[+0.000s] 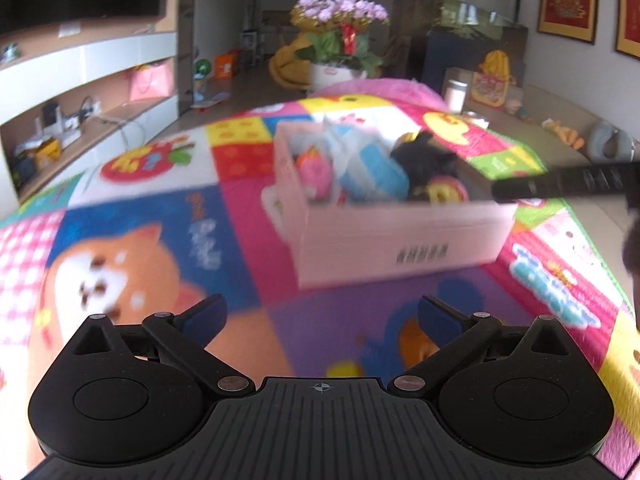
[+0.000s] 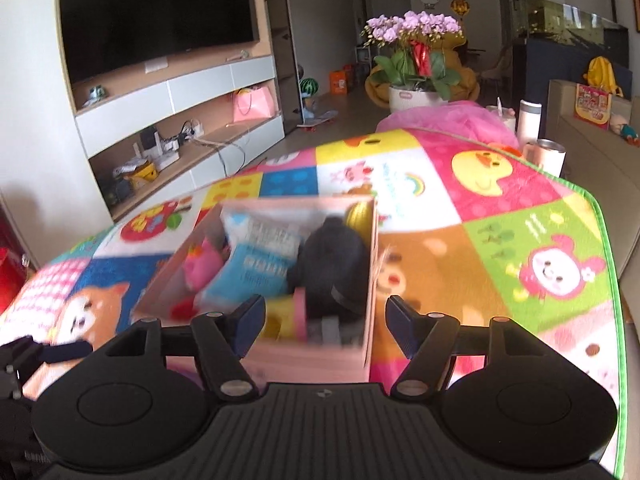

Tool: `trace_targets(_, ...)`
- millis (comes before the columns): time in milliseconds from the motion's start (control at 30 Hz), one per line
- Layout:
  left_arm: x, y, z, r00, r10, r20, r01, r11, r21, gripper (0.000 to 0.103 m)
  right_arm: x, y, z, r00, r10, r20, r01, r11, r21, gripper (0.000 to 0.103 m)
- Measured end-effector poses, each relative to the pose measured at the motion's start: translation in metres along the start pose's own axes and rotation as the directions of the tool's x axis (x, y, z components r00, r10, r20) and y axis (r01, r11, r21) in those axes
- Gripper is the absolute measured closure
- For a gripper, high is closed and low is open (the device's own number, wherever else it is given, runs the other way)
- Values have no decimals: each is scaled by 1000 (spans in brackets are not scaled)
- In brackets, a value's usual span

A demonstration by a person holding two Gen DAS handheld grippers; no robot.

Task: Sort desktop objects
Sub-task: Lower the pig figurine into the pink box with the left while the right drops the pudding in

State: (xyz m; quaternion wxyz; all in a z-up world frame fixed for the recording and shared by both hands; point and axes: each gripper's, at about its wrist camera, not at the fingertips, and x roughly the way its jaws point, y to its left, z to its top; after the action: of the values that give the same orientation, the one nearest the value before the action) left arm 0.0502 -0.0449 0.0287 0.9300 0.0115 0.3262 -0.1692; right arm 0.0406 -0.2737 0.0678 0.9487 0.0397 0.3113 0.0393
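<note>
Both our left tongs (image 1: 322,316) and right tongs (image 2: 325,326) are released and empty; the pink box (image 2: 312,354) of jumbled objects sits just ahead, so we should lower slowly and pick one item

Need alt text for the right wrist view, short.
The open, empty right gripper hangs over the near end of a pink box packed with a blue-and-white packet, a black object and pink toys. The box sits on a colourful cartoon play mat; a dark TV and potted orchids stand behind.
</note>
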Motion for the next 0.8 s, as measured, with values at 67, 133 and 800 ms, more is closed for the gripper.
trace_targets(67,-5,2,-15,1000,0,-26,-1,999,-38,0,-8,13,-25,1000,-12,-8,12,1000,-24,23)
trace_targets(133,-10,2,-28,998,28,-54,-32,997,-70,0,-15,25,-50,1000,-8,-29,8,1000,-23,20)
trace_targets(800,3,-5,-33,978,208,-28,-209,977,-46,0,2,8,-101,976,-164,-141,168,986,14,0)
